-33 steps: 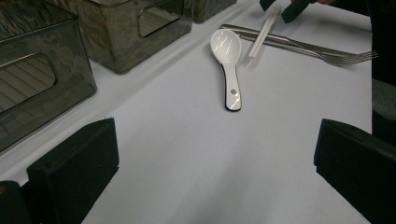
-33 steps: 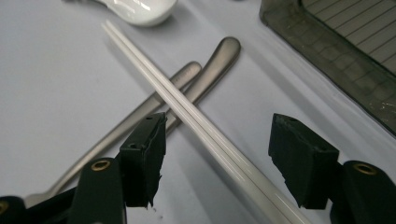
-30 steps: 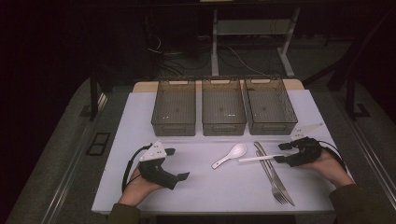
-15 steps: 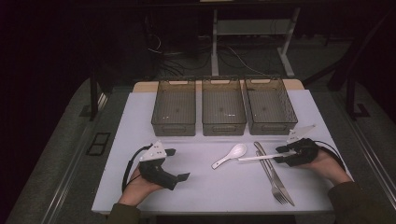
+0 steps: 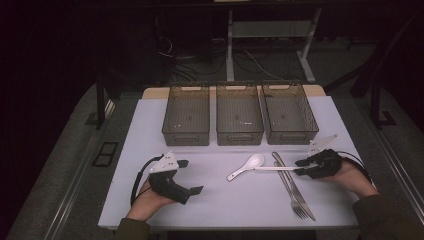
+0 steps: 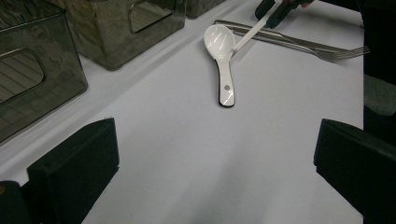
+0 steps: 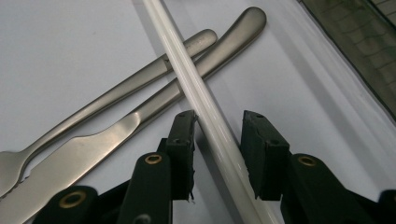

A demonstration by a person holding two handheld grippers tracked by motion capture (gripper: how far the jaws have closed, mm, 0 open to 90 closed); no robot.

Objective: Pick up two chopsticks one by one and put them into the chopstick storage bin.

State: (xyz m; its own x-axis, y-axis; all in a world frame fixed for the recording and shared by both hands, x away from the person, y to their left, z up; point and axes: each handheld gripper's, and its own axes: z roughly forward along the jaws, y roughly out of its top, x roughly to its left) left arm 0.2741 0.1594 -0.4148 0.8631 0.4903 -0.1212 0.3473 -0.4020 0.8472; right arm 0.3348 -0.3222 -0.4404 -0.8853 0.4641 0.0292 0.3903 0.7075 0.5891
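Right gripper view: we are seeing the right claw (image 7: 217, 156) with a white chopstick (image 7: 201, 100) between its jaws, which have just been closing; small gaps remain on both sides. We are seeing the chopstick lying across a knife (image 7: 140, 123) and fork (image 7: 116, 93) on the counter (image 5: 225, 200). The left claw (image 5: 192, 175) is resting wide open, holding nothing.

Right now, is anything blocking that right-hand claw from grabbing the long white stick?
Nothing visible does. The white stick already lies between the right gripper's jaws, which have just been closing around it with a small gap left. It crosses over the knife and fork, which lie underneath, not in the way.
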